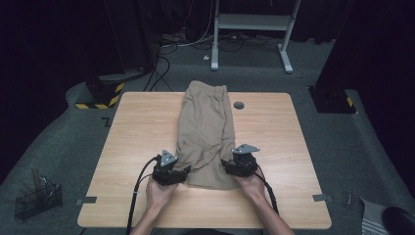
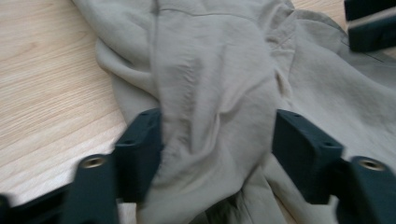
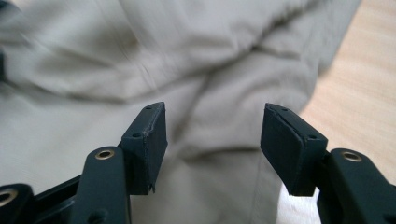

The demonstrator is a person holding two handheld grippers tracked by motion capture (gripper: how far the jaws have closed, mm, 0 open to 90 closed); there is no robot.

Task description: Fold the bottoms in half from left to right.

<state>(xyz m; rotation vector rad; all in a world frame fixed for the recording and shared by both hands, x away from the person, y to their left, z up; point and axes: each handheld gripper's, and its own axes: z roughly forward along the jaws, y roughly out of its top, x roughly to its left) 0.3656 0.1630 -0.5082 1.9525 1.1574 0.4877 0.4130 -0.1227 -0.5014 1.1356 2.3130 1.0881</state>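
While both hands rested at the near edge of the table [image 1: 137, 127], a pair of tan shorts [image 1: 205, 127] lay lengthwise down its middle, waistband at the far end, hem nearest the person. Left tongs [image 1: 177, 172] sat at the hem's left corner, jaws apart, a raised fold of cloth between them but not pinched. Right tongs [image 1: 234, 165] sat at the right corner, jaws wide, cloth beneath, nothing gripped. A small dark round cap [image 1: 239, 105] lay just beside the shorts.
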